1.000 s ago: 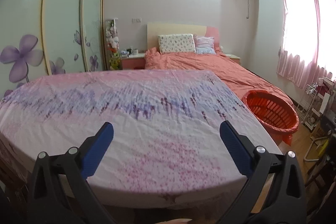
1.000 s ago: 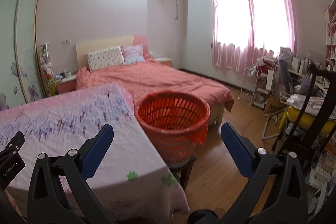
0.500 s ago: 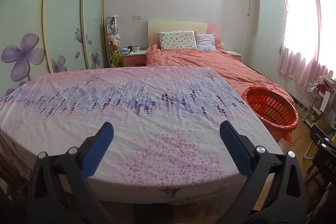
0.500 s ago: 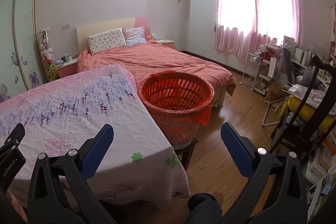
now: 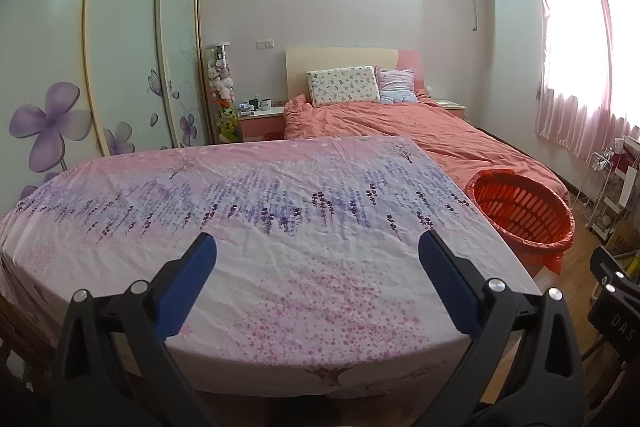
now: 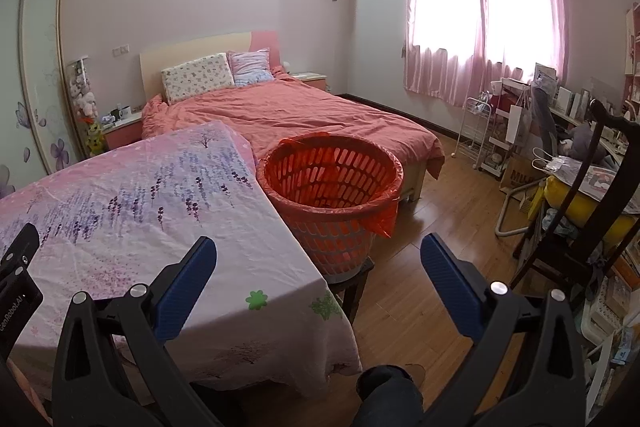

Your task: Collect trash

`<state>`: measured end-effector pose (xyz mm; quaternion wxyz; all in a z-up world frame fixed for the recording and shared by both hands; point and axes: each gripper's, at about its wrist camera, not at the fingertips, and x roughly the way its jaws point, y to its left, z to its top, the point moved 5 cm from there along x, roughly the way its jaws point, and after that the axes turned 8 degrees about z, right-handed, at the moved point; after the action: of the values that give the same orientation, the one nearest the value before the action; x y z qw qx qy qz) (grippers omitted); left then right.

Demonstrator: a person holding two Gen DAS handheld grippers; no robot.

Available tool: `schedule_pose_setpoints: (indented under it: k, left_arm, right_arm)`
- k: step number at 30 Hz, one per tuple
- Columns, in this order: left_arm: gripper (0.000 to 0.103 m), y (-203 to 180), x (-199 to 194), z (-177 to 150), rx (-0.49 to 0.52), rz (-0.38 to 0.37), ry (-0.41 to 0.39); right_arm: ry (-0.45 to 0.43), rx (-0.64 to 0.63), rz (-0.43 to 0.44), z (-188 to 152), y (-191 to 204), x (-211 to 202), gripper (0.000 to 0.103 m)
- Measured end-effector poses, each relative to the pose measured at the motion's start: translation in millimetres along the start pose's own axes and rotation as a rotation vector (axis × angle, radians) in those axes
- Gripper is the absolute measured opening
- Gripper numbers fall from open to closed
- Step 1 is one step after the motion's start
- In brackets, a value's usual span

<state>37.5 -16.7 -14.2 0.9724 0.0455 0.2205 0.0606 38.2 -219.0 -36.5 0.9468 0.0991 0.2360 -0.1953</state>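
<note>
Two grippers are seen, both with jaws spread wide and nothing held between the blue pads; the left gripper point(image 5: 318, 259) is held above the near edge of the flowered cloth point(image 5: 280, 219) that covers the table; the right gripper point(image 6: 318, 259) is held over the table's right-hand corner. No trash is made out on the cloth in either view; the surface ahead of both tools is bare, so the thing to be collected cannot be located here. The orange basket point(image 6: 332, 187), lined with an orange bag, is taken as the receptacle; it is set on a low dark stool, just beside the table's right edge; from the right gripper it lies straight ahead and near; from the left gripper it lies well off to the right point(image 5: 520, 207), beyond the cloth's corner. The right gripper is therefore judged the nearer to the basket; its round mouth faces up, so no long axis is to be matched. Something small and dark at the basket's bottom is noted, too unclear to name.
</note>
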Motion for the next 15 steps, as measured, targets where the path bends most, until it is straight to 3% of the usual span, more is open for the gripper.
schedule_pose_setpoints:
  k: [15]
  left_arm:
    - [0.099, 2.2, 0.1, 3.2, -0.008, -0.009, -0.005]
  right_arm:
    - [-0.005, -0.006, 0.004, 2.7, 0.8, -1.7, 0.101]
